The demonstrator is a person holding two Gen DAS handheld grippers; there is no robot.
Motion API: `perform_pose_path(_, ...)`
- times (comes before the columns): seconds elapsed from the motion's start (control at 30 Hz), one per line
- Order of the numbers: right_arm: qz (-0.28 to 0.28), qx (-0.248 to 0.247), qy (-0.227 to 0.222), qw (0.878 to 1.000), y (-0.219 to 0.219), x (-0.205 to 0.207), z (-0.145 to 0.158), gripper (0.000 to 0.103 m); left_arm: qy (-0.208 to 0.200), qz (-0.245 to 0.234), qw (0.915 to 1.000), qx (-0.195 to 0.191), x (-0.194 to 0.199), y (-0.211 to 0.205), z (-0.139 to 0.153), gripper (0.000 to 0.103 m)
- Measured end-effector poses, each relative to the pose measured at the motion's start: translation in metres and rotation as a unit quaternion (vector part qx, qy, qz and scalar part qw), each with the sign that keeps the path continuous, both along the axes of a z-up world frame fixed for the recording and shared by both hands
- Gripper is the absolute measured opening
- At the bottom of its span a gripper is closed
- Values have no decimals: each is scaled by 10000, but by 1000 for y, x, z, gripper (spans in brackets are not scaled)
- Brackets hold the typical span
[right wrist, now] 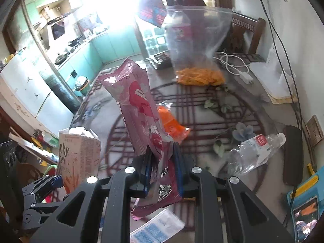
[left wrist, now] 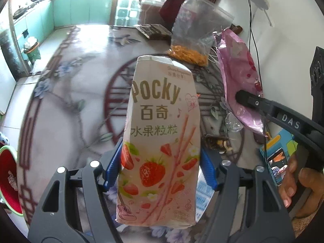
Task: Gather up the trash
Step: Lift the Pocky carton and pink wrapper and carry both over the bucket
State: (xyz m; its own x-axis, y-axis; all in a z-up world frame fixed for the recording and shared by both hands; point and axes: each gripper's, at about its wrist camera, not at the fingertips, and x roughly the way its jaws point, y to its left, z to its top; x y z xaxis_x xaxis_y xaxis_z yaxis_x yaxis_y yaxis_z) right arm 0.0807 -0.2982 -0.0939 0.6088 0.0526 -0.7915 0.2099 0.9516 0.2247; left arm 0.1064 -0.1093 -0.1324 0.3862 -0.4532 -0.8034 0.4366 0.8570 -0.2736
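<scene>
Clutter ahead of me: clear zip bag [right wrist: 197, 40] standing upright with orange snacks at its bottom, orange wrapper [right wrist: 172, 124] lying flat just behind my right load, crushed water bottle [right wrist: 256, 151] on its side to the right, white charger and cable [right wrist: 237, 66] past the zip bag, blue packet [right wrist: 304, 204] at the right edge, white-blue tissue pack [right wrist: 157, 227] under my right gripper. Dark box [left wrist: 154, 31] sits at the far side of the table. Red bowl with green rim [left wrist: 8, 178] low on my left.

Surface is a round glass table [left wrist: 81, 93] with dark red lattice and flower print. Kitchen beyond, teal cabinets [left wrist: 60, 10], bright window glare, white fridge [right wrist: 26, 87] to the left.

Left gripper [left wrist: 161, 167] is clamped on the Pocky box [left wrist: 160, 141], blue pads squeezing both sides near its lower half; box upright, torn-open top up, lifted off the table. Right gripper [right wrist: 162, 168] is pinched on the pink wrapper [right wrist: 139, 109], held near its lower part, rest sticking up and tilted left, also off the table. In the left view the wrapper sits right of the box, close but apart.
</scene>
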Motion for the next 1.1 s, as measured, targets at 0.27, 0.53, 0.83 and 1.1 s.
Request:
perform_pose_path(0.27, 197, 15, -33, 9998, 42, -7, 5, 19, -43, 247, 9997, 9, -8, 45, 3, 65)
perform_pose_path(0.53, 352, -52, -75, 9993, 91, -9, 12, 19, -134, 429, 9990, -53, -15, 95, 8, 65)
perform_pose_path(0.83, 602, -197, -53, 9980, 162, -9, 16, 19, -161, 630, 9979, -74, -20, 161, 10, 65)
perform_pose_path(1.1, 852, -281, 3, 9960, 225, -6, 14, 19, -71, 890, 9960, -32, -18, 220, 4, 65)
